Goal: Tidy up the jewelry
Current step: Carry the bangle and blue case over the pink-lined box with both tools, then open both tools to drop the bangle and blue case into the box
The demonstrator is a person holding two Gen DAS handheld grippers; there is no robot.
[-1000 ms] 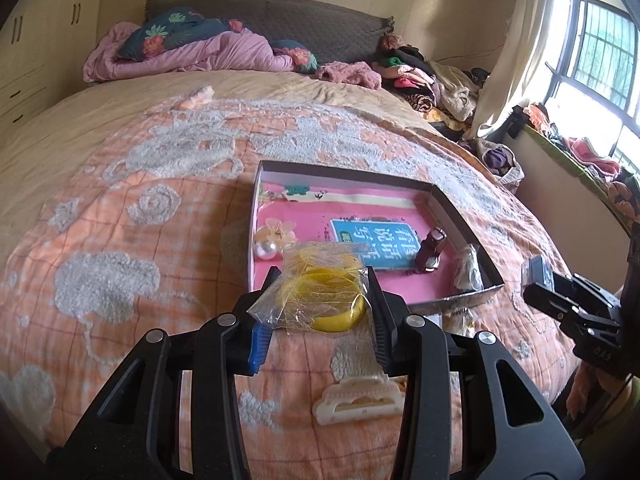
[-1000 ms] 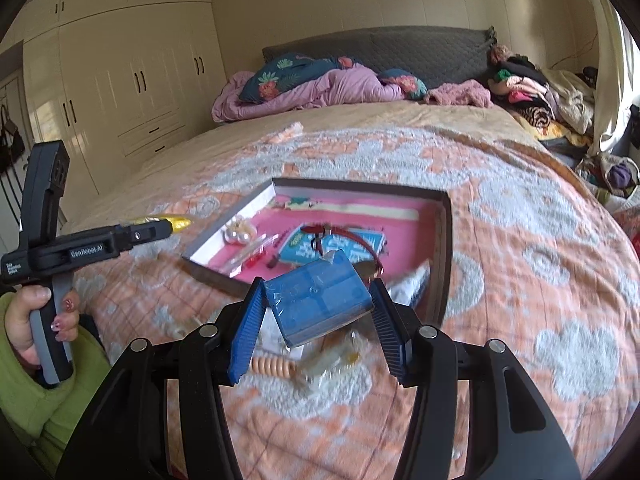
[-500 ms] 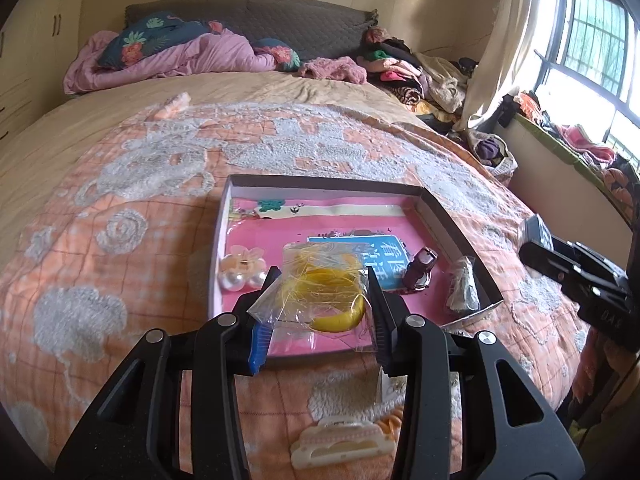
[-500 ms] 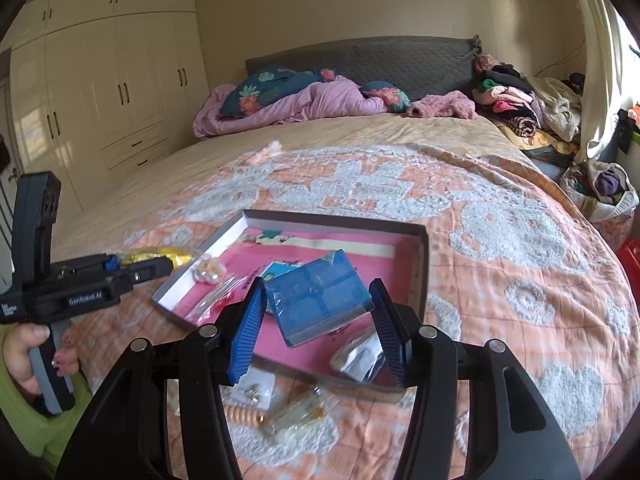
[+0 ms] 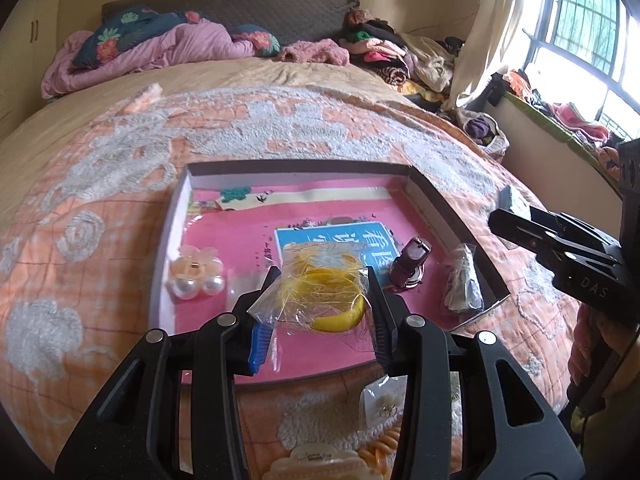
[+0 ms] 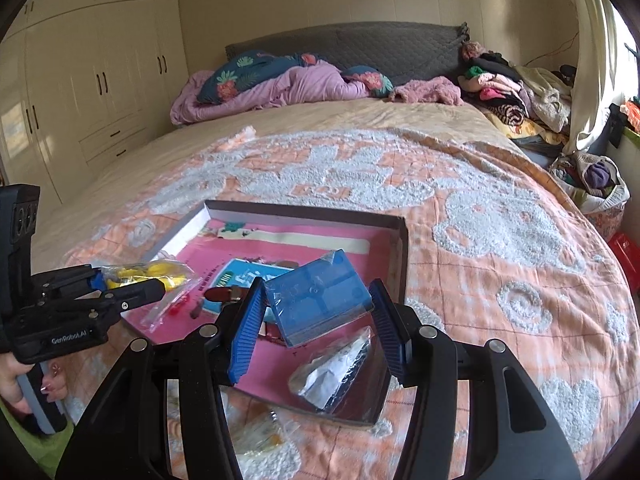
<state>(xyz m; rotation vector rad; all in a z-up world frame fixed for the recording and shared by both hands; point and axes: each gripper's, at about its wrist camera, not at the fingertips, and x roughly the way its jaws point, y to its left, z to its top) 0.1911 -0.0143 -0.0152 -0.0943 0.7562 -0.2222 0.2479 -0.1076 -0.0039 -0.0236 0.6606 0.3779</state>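
Observation:
My left gripper [image 5: 320, 300] is shut on a clear bag with a yellow bangle [image 5: 326, 294] and holds it over the near part of the pink-lined box [image 5: 176, 216] on the bed. My right gripper [image 6: 318, 312] is shut on a blue plastic case [image 6: 318, 296] and holds it above the box's near right corner [image 6: 400, 256]. In the box lie a pearl flower clip [image 5: 196, 270], a dark red watch [image 5: 410, 266], a blue card [image 5: 340, 236] and a small bagged item [image 5: 462, 280]. The left gripper shows in the right wrist view [image 6: 132, 286].
On the blanket before the box lie a cream hair claw [image 5: 316, 466], an orange coil band [image 5: 380, 446] and a small earring card [image 5: 386, 400]. Pillows and a pink quilt [image 5: 160, 48] lie at the headboard; clothes are piled at the far right [image 5: 396, 56].
Both grippers moved forward over the box with their loads. The yellow bangle bag went from before the box's near edge to above its inside; the blue case rose over the right corner.

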